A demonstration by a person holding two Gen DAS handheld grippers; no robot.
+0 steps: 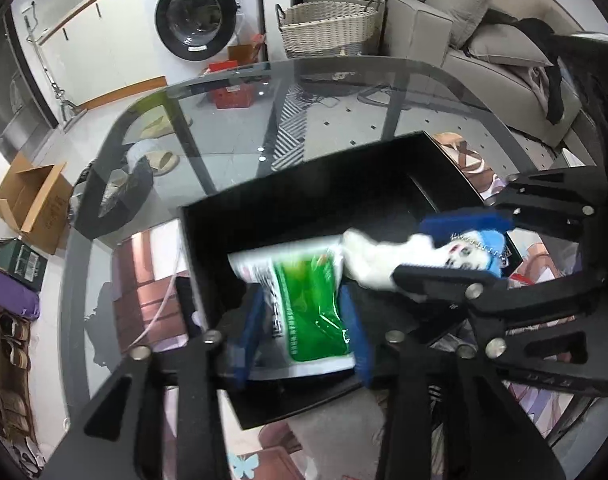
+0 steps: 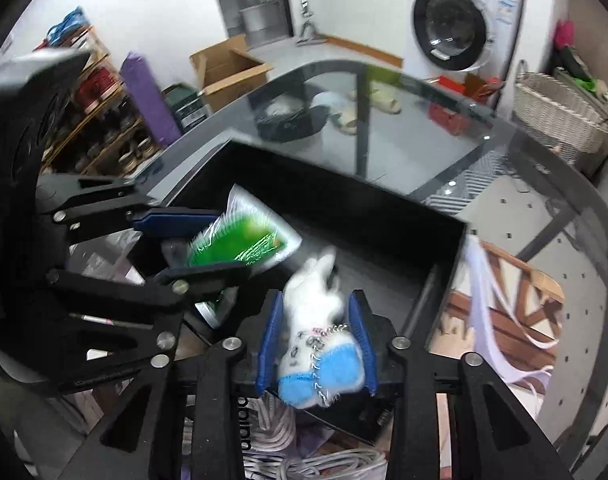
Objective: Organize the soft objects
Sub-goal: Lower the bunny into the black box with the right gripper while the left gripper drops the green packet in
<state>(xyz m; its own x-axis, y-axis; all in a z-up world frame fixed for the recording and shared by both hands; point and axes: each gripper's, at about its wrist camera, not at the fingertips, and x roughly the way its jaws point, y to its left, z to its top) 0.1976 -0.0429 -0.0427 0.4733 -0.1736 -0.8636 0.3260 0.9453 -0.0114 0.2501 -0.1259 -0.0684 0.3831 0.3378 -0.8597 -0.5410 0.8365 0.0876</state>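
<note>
Here the left gripper has its two blue pads on either side of one green and white packet. The packet sits between them over a black box, blurred, and the jaws stand narrowly apart; whether the pads press on the packet I cannot tell. The packet's white top edge reaches toward the middle of the box, close to the paws of the plush toy.

The right gripper has one white plush toy with a blue cap between its blue pads, head toward the camera and legs pointing into the box. The pads stand a little apart with the toy filling the gap between them; in the left wrist view the toy lies across the pads of the right gripper just above the box's right side. Whether they squeeze it is unclear.

One black box stands open on a glass table, and both soft things hang over its inside. A coil of white cable lies just below the right gripper.

Farther off stand one washing machine, one wicker basket, one open cardboard box on the floor and a beige sofa.
</note>
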